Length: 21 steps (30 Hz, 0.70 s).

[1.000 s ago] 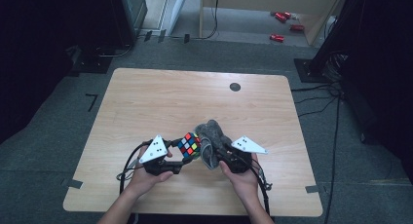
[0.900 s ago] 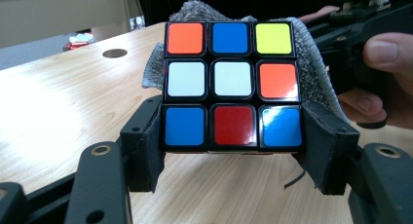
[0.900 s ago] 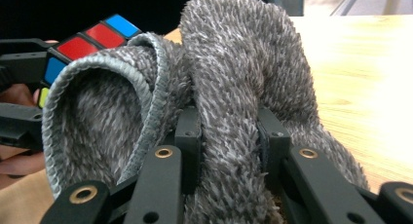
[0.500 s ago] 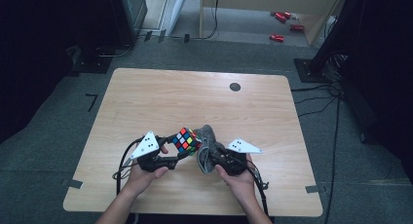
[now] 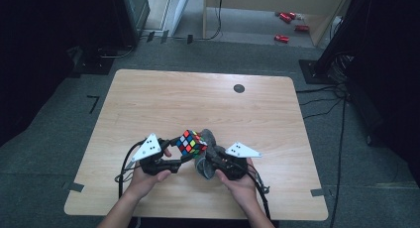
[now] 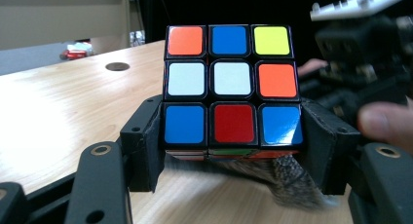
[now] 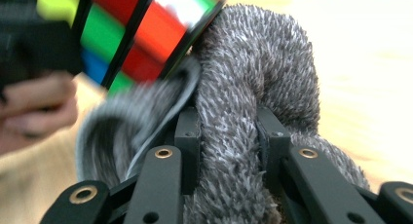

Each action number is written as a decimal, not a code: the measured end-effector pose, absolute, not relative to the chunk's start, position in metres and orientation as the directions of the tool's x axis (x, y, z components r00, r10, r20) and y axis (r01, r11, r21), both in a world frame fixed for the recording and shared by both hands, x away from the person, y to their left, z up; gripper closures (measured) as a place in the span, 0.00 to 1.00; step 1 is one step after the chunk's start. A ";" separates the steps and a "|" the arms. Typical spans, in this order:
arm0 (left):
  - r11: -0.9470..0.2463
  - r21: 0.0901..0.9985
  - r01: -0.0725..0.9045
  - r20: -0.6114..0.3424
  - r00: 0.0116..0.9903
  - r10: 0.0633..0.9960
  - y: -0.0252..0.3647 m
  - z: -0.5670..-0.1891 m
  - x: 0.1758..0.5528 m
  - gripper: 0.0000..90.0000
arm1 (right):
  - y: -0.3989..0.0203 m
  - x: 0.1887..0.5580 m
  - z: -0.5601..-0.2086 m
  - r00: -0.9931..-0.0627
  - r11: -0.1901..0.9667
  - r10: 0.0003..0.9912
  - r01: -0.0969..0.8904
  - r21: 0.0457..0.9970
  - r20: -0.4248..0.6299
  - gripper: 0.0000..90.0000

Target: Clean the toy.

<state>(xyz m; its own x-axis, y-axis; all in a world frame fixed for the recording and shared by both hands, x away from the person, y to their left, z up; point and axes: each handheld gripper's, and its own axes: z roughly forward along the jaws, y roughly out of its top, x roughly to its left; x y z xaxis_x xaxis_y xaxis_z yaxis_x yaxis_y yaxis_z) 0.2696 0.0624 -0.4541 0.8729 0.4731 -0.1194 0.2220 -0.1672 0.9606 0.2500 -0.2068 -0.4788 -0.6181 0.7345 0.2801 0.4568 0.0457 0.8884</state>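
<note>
A scrambled colour cube (image 5: 190,142) is held just above the wooden table (image 5: 148,104), near its front edge. My left gripper (image 5: 186,152) is shut on it; in the left gripper view both jaws clamp the bottom row of the cube (image 6: 231,90). My right gripper (image 5: 210,161) is shut on a fuzzy grey cloth (image 5: 210,139). In the right gripper view the cloth (image 7: 253,87) bulges up between the jaws and presses against the cube (image 7: 141,34). The cloth (image 6: 292,180) also hangs under the cube's right corner.
A small dark round disc (image 5: 239,88) sits in the tabletop at the far right. Cables trail from both grippers toward the table's front edge. Red objects (image 5: 282,38) lie on the floor beyond the table.
The right gripper has slid the cloth a little down and left along the cube's side. The left gripper and cube have barely shifted.
</note>
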 end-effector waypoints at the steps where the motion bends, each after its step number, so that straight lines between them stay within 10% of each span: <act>1: -0.174 0.960 0.220 -0.115 0.875 0.471 0.061 -0.454 0.269 0.40 | -0.209 0.250 -0.478 -0.612 0.039 0.740 0.453 0.891 0.279 0.77; 21: -0.183 0.959 0.218 -0.112 0.879 0.463 0.057 -0.456 0.268 0.40 | -0.214 0.252 -0.476 -0.619 0.023 0.727 0.455 0.890 0.297 0.77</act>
<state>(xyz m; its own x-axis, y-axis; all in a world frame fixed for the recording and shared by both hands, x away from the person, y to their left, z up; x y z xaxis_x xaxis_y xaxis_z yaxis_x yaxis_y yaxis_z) 0.2678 0.0572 -0.4556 0.8794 0.4629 -0.1117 0.2181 -0.1830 0.9586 0.2521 -0.2140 -0.4759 -0.6187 0.7272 0.2974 0.4546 0.0226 0.8904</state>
